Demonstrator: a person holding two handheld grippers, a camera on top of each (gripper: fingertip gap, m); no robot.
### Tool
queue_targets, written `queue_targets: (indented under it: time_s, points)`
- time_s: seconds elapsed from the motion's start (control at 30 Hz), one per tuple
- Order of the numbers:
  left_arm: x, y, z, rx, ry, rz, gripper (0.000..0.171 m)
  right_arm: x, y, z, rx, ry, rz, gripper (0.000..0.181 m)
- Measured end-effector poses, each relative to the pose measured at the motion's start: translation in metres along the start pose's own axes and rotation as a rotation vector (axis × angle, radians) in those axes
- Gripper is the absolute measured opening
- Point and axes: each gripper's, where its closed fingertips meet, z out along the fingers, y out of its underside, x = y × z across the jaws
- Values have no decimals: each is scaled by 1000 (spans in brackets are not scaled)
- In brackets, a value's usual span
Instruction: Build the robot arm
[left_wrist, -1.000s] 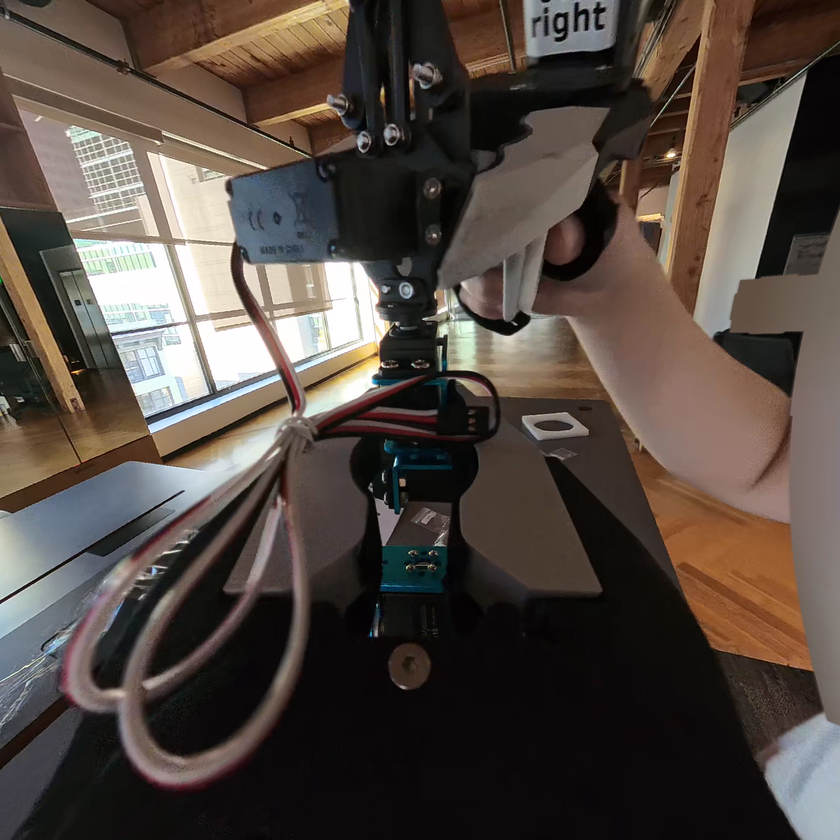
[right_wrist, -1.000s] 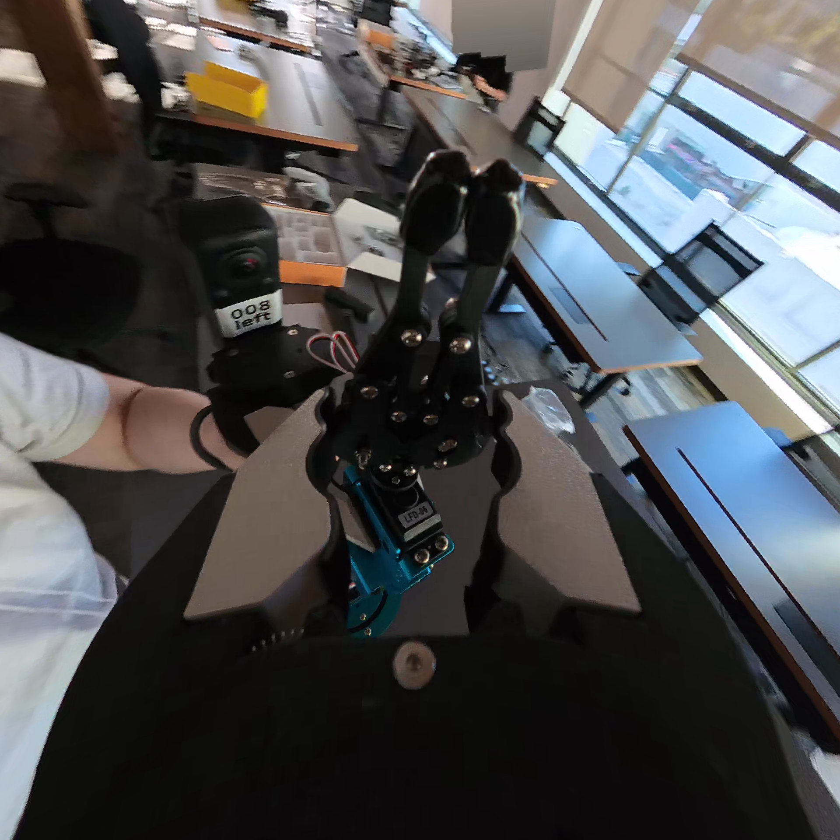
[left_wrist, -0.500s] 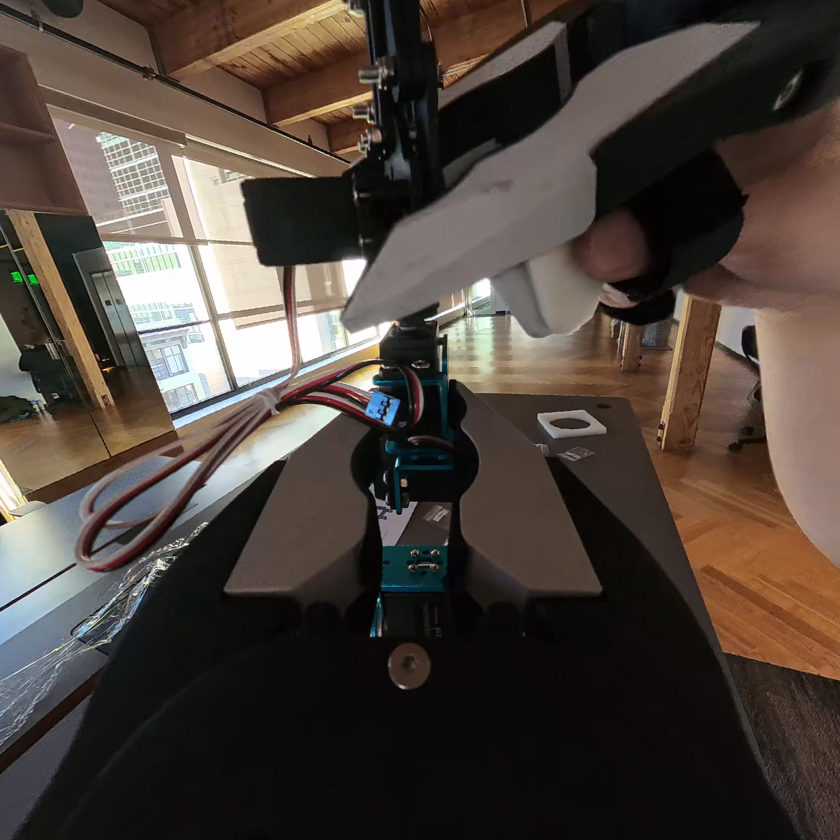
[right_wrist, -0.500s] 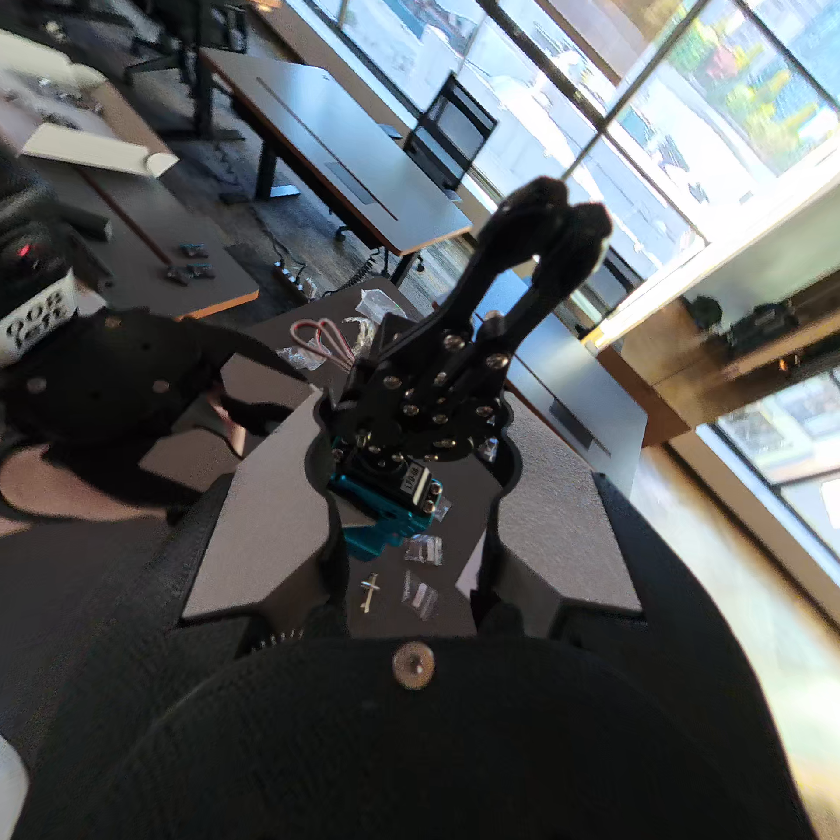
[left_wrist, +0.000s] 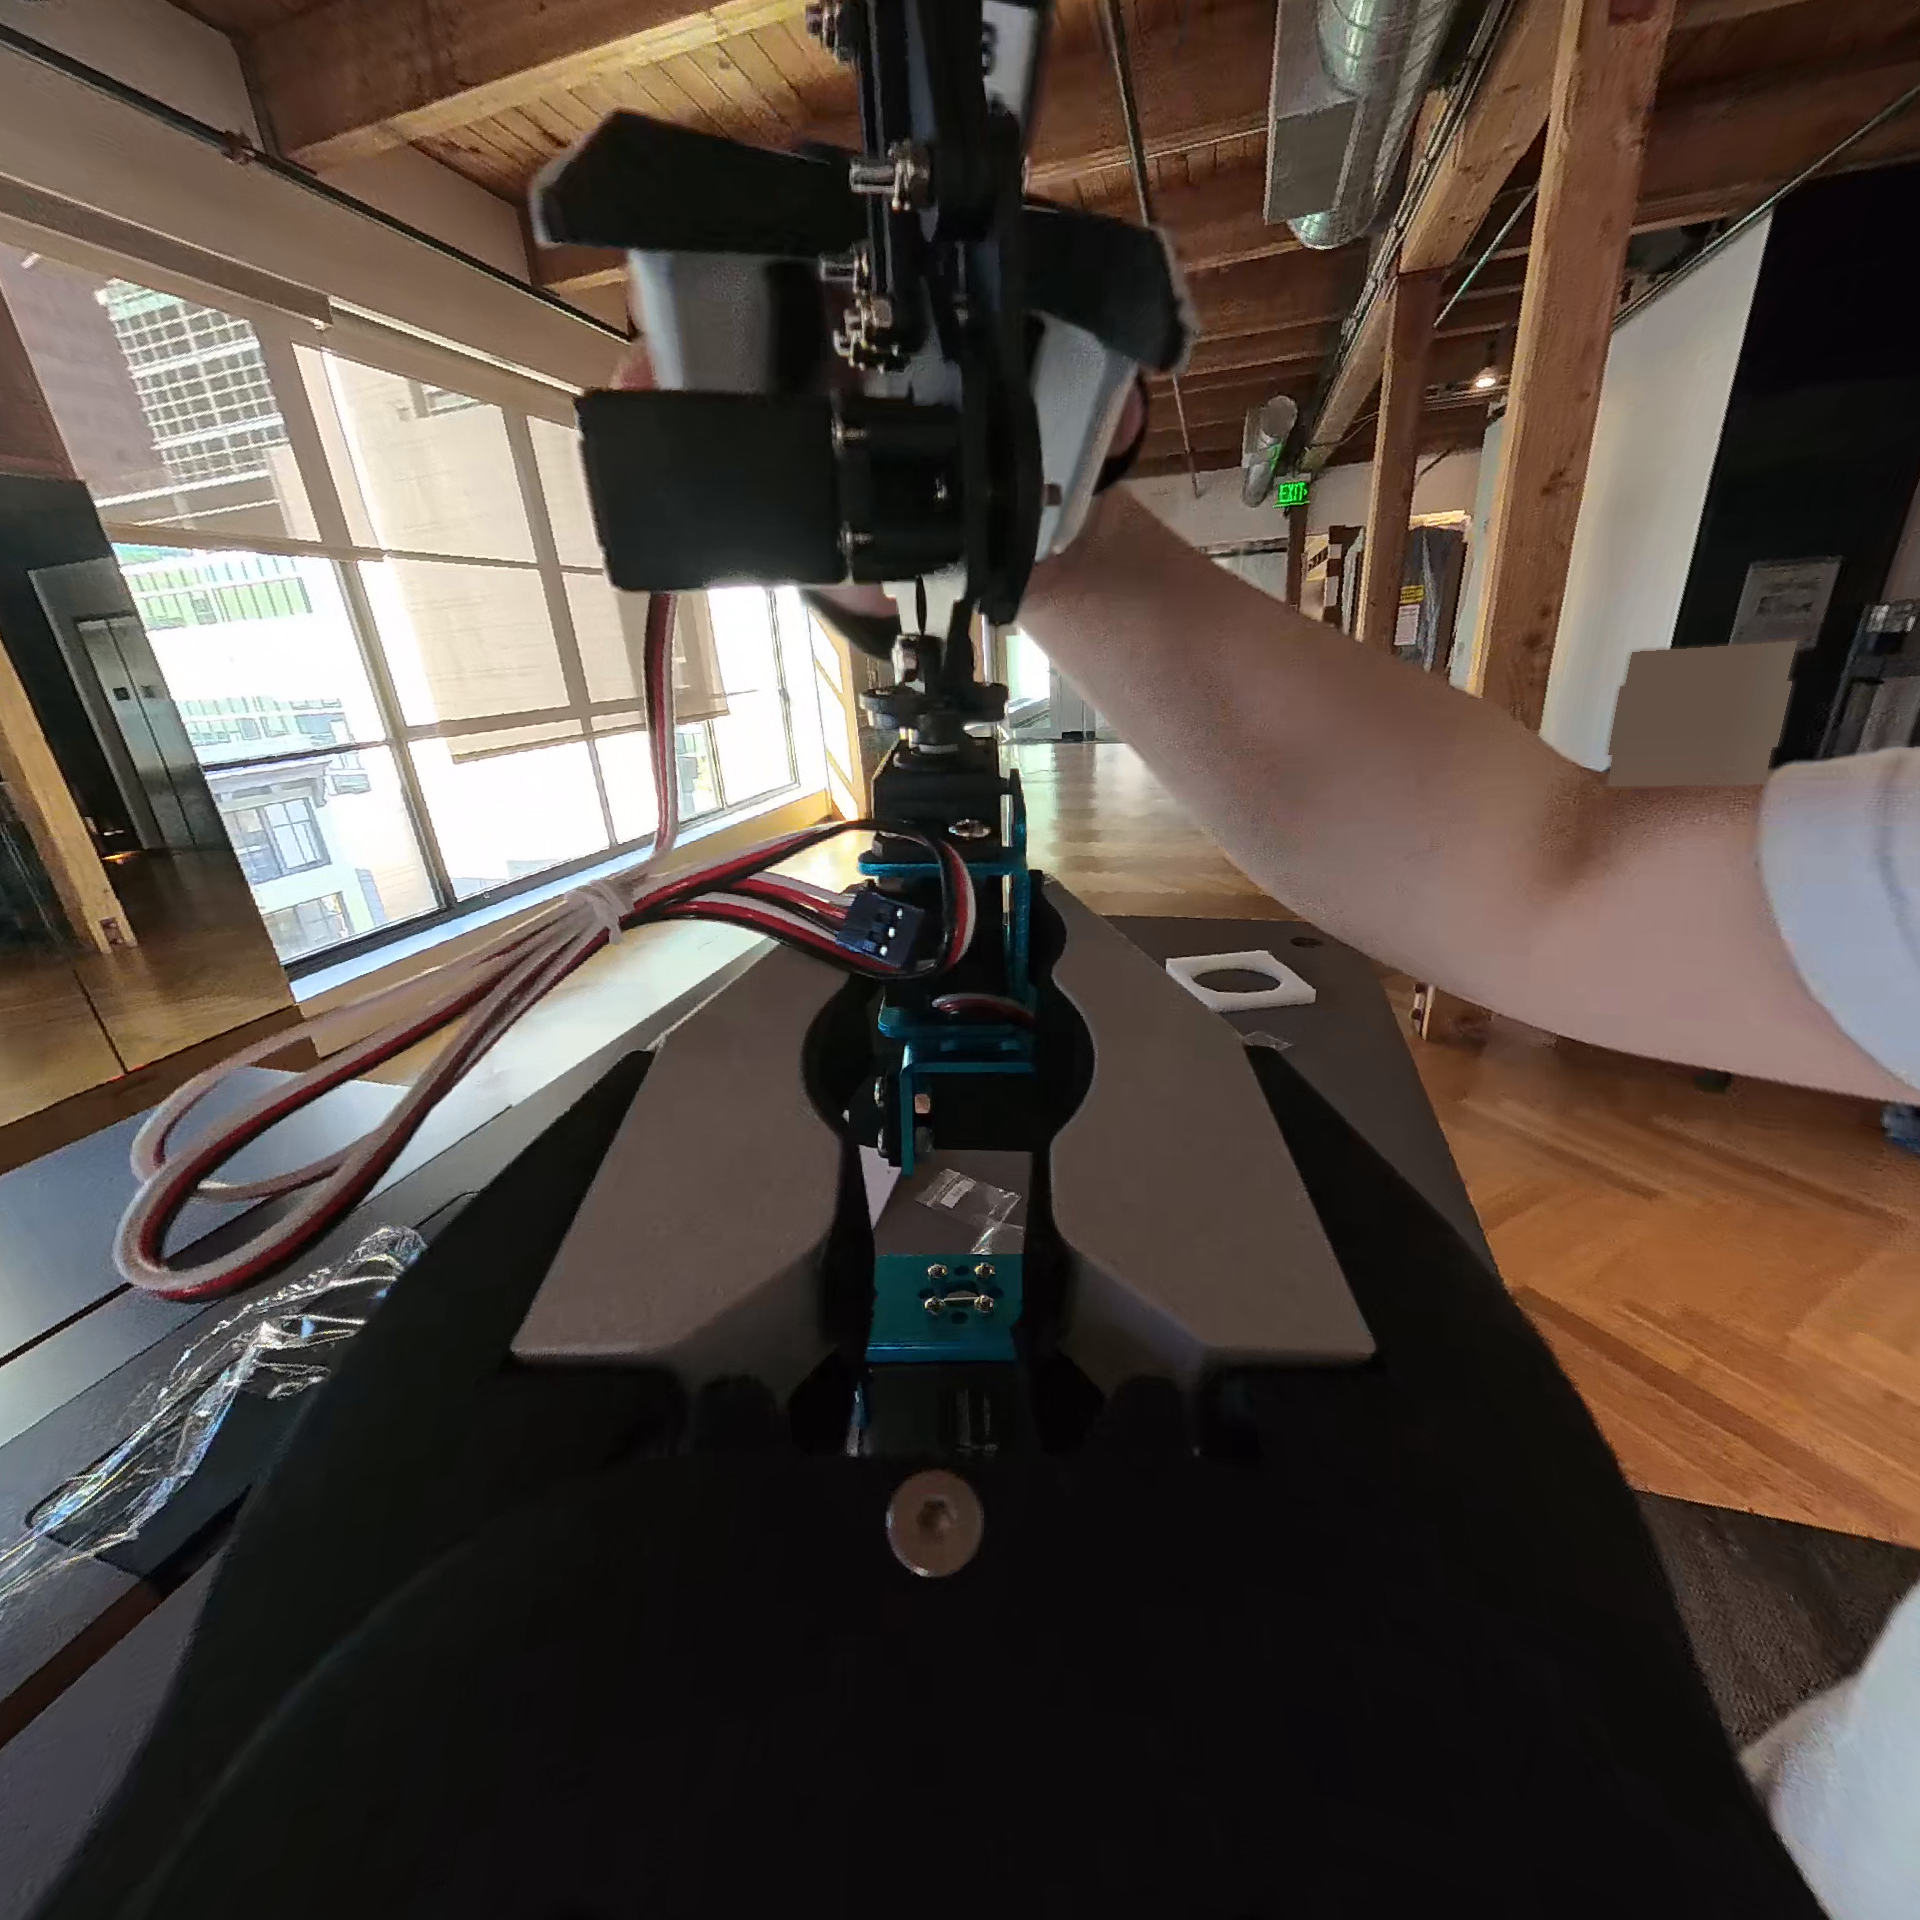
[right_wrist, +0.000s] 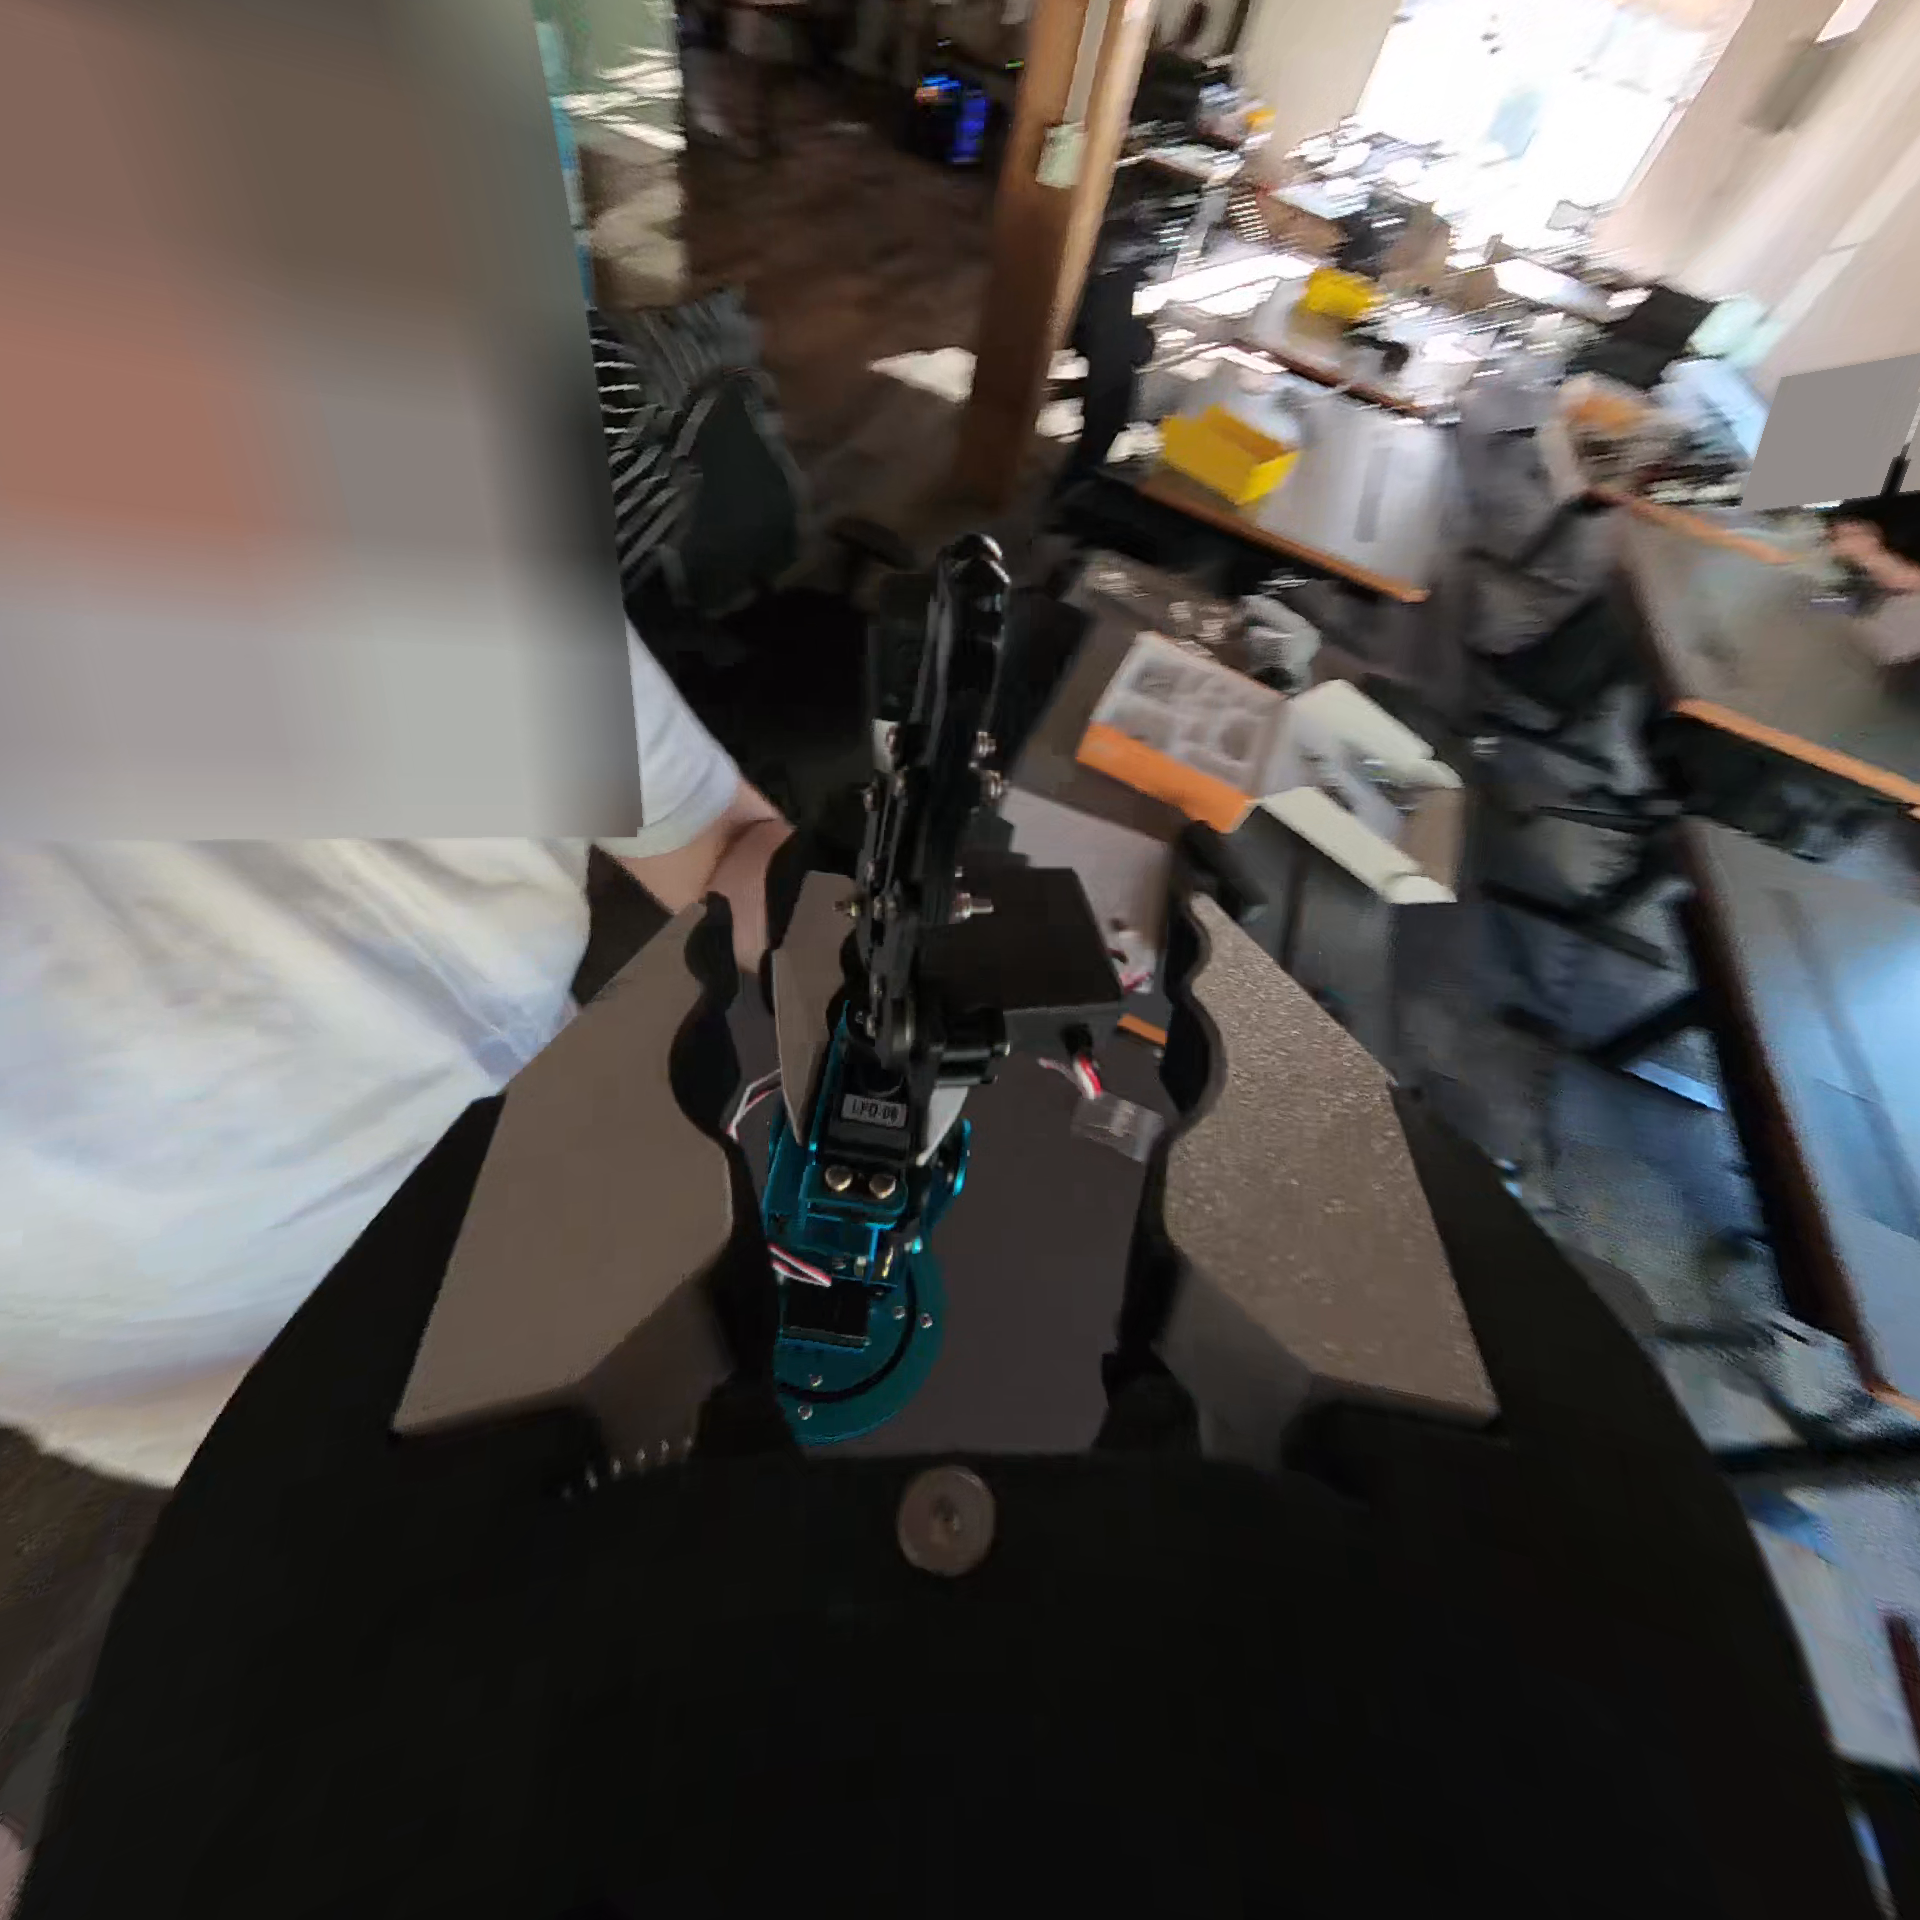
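Note:
A small robot arm of blue metal brackets (left_wrist: 956, 1049) and black servos stands upright above a dark table (left_wrist: 1340, 1039). My left gripper (left_wrist: 951, 997) is shut on its blue lower brackets. The arm's black claw (right_wrist: 935, 727) points up, seen edge-on. My right gripper (right_wrist: 951, 914) straddles the claw's base with room on both sides, jaws apart. It also shows in the left wrist view (left_wrist: 935, 312), above a black servo (left_wrist: 717, 488). A red, white and black cable bundle (left_wrist: 416, 1049) hangs left from the arm.
A white foam square (left_wrist: 1242, 982), small plastic bags (left_wrist: 966, 1195) and crumpled clear wrap (left_wrist: 208, 1382) lie on the table. An open box with a foam insert (right_wrist: 1195, 727) and a yellow bin (right_wrist: 1236, 457) lie beyond. A person in white (right_wrist: 260, 1039) stands close left. Tip to tip, the grippers are about 9 centimetres apart.
My right gripper has swung round the claw: the claw showed face-on between its jaws, now edge-on with slack. The cable bundle has swung. My left gripper kept its hold.

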Motion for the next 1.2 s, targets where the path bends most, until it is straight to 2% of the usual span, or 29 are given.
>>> queue_targets:
  time_s: [0.03,0.13,0.2,0.27,0.6,0.8,0.9,0.97,1.07,1.2]
  points:
    - [0,0,0,0,1,-2,24,2,2,8,-10,-53,2,80]
    - [0,0,0,-1,-1,2,24,-3,9,23,-51,-183,31,55]
    - [0,0,1,-6,-12,13,25,-7,6,26,-29,-176,-1,26]
    - [-2,1,0,-10,-25,18,24,-6,6,26,-71,-106,-24,21]
    - [-3,1,1,-16,-67,27,25,5,8,23,-145,324,92,21]
    - [-3,1,0,-21,-81,23,25,8,9,25,-200,596,285,27]
    - [-2,1,1,-18,-67,17,25,9,10,26,-252,696,250,32]
    - [-2,1,1,-14,-50,-1,25,12,10,26,-267,721,263,31]
    - [-2,1,0,-19,-46,-1,24,12,9,29,-281,659,204,31]
    - [-3,1,1,-17,-57,0,25,12,9,28,-246,617,262,29]
